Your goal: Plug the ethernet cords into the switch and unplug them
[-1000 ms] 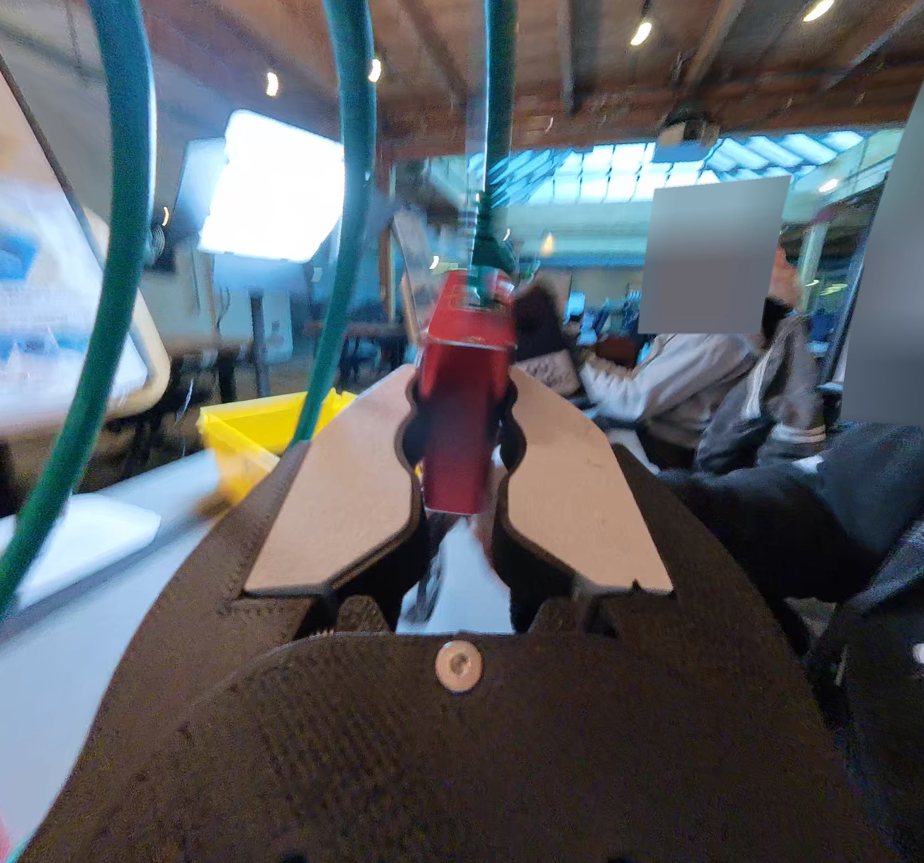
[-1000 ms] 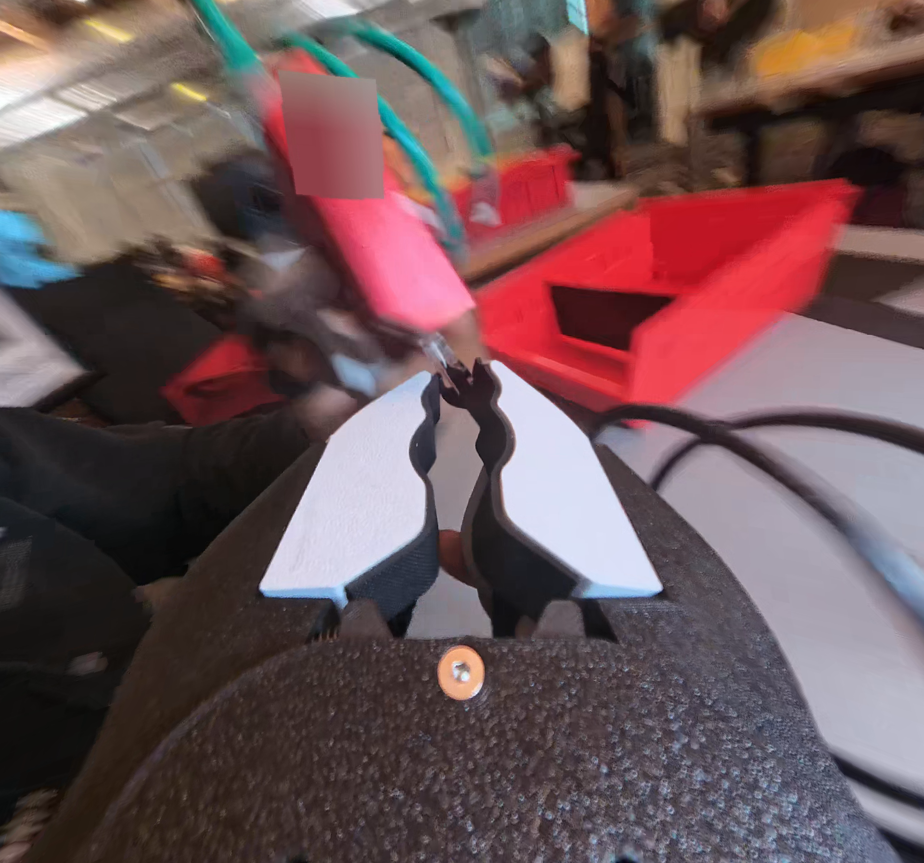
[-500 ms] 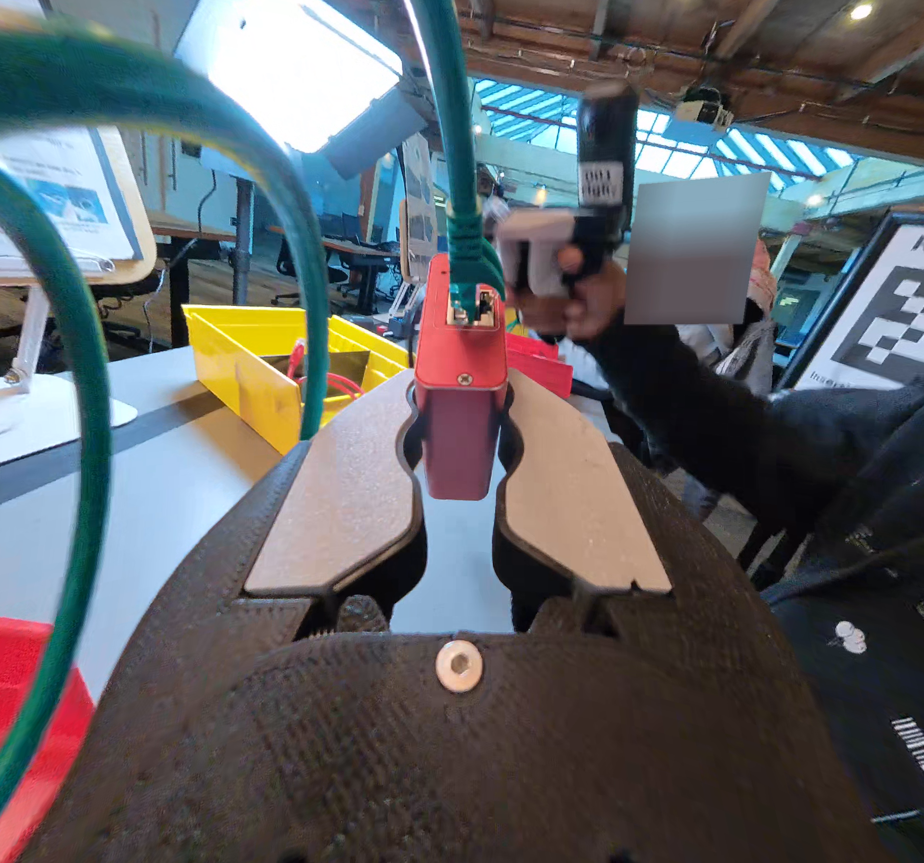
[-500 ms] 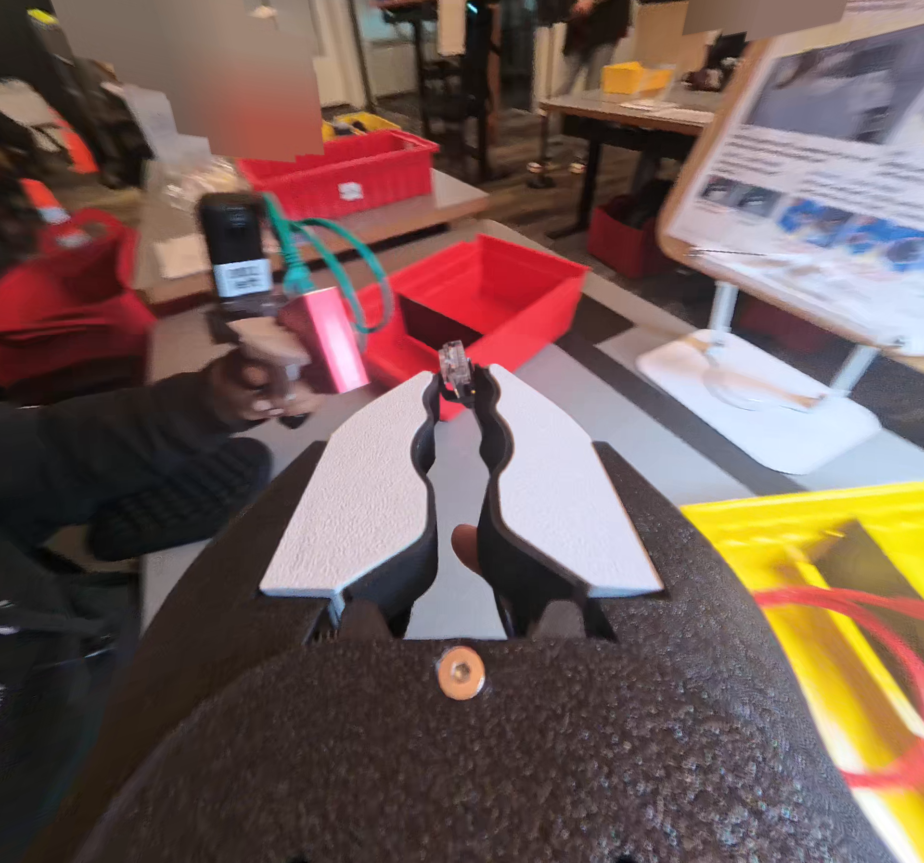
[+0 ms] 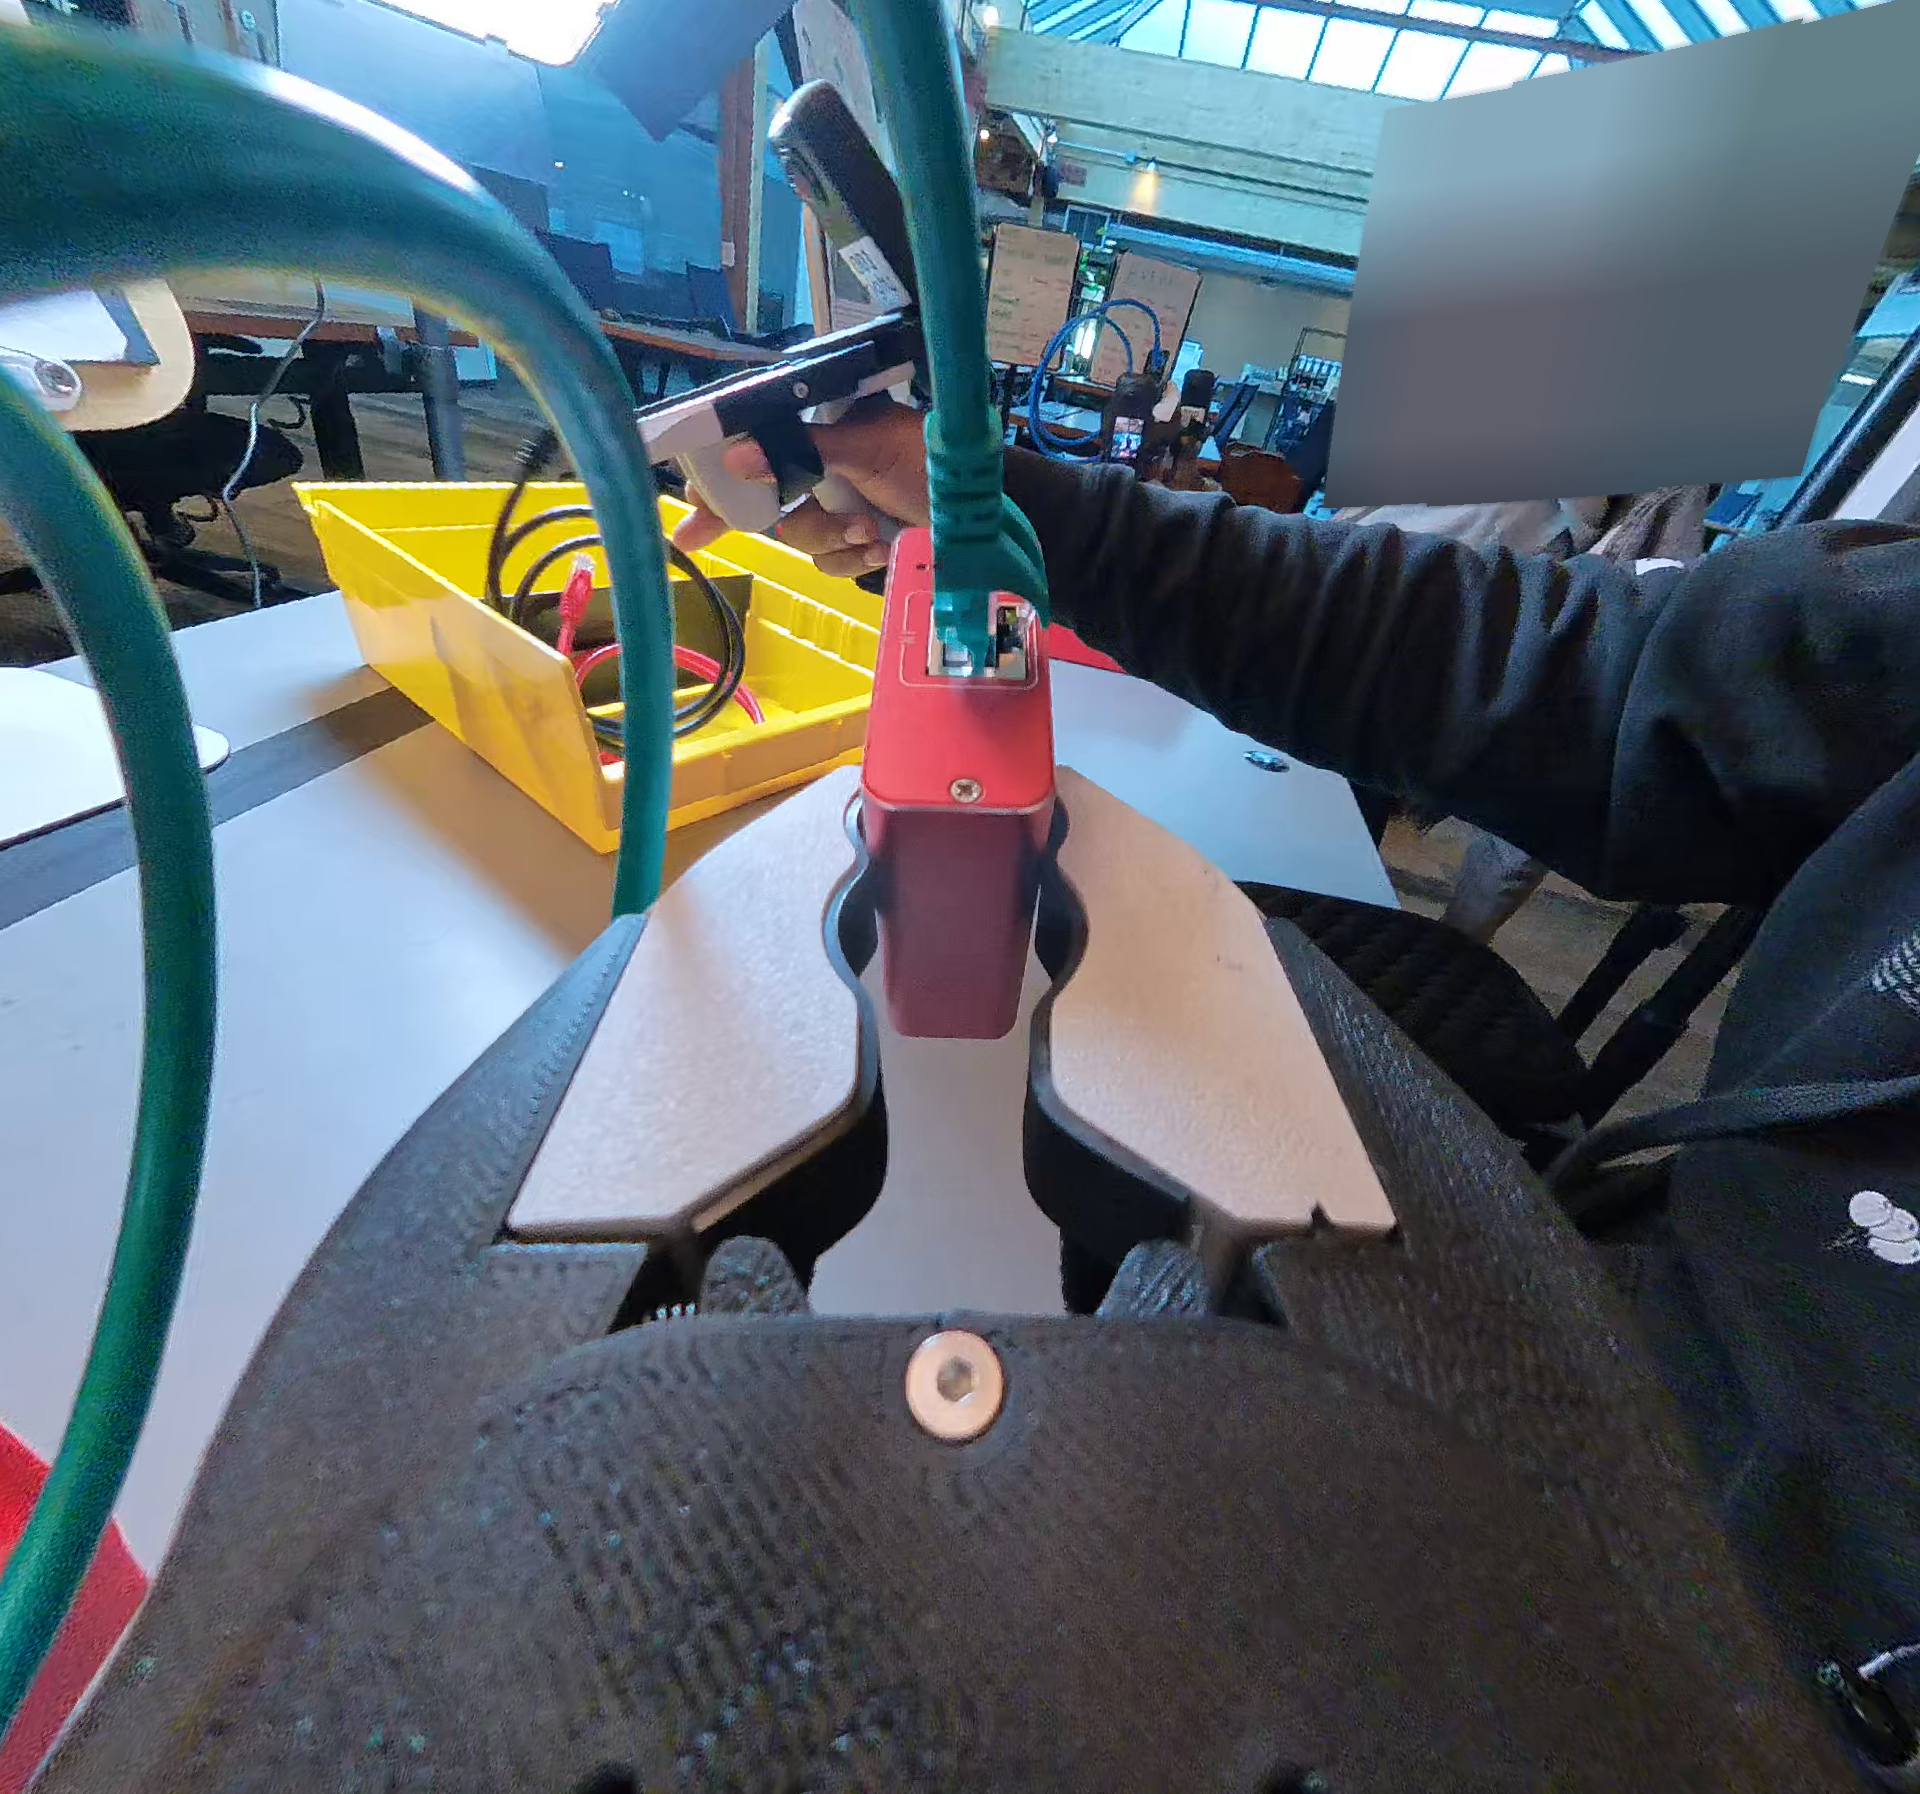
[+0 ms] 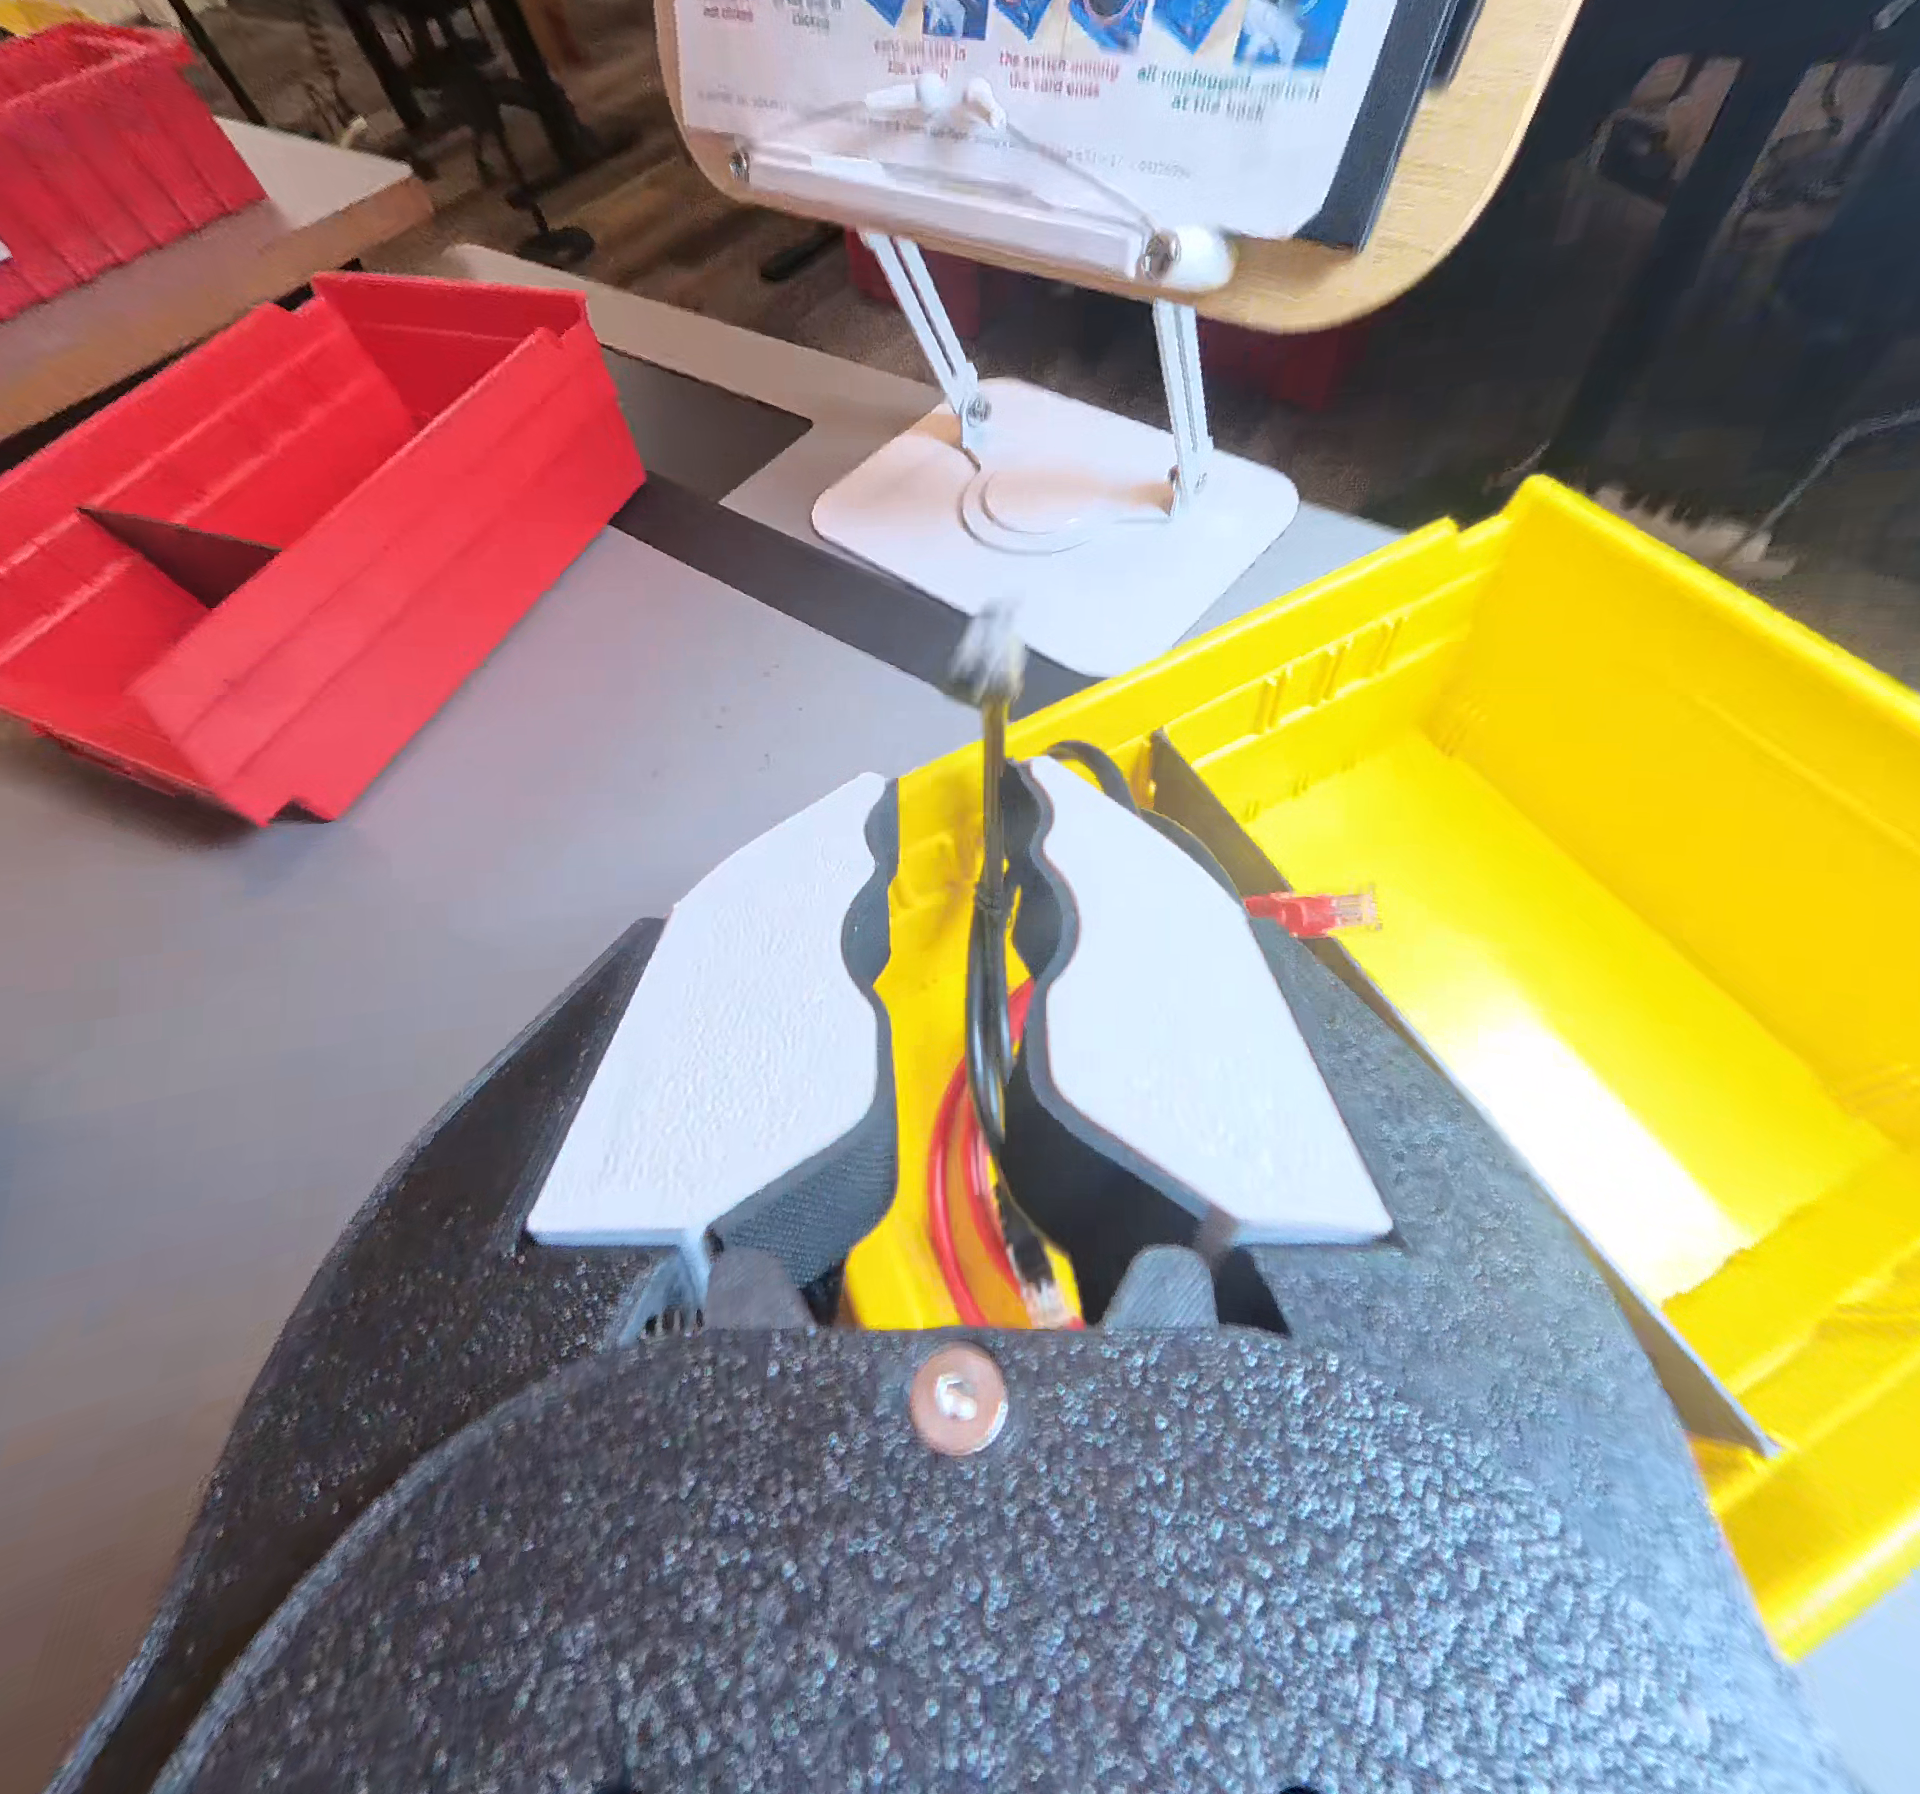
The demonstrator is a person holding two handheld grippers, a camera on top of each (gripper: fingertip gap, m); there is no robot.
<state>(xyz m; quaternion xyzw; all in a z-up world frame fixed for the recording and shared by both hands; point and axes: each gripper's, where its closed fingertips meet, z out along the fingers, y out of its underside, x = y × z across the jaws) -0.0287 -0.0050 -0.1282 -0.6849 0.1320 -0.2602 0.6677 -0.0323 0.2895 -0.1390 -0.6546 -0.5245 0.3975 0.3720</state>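
Note:
My left gripper (image 5: 956,809) is shut on a red switch (image 5: 951,913) and holds it upright above the grey table (image 5: 343,965). A green cord (image 5: 935,290) is plugged into the switch's top port and loops off to the left. My right gripper (image 6: 956,783) hangs over the near end of a yellow bin (image 6: 1558,809) with its jaws slightly apart. A thin black cord (image 6: 987,913) runs loose between them, its plug (image 6: 987,653) blurred just past the tips. In the left wrist view the right gripper (image 5: 707,435) shows above that bin (image 5: 499,695).
A red cord (image 6: 1309,911) lies coiled in the yellow bin with the black one. A red bin (image 6: 364,497) sits on the table at left. A white stand (image 6: 1049,487) holding an instruction sheet is behind. A person's dark sleeve (image 5: 1455,684) reaches across at right. Spacing between my two grippers at the tips: around 30 cm.
My right gripper swung away from the switch to above the yellow bin, and its jaws widened off the black plug. My left gripper tilted down, still holding the switch.

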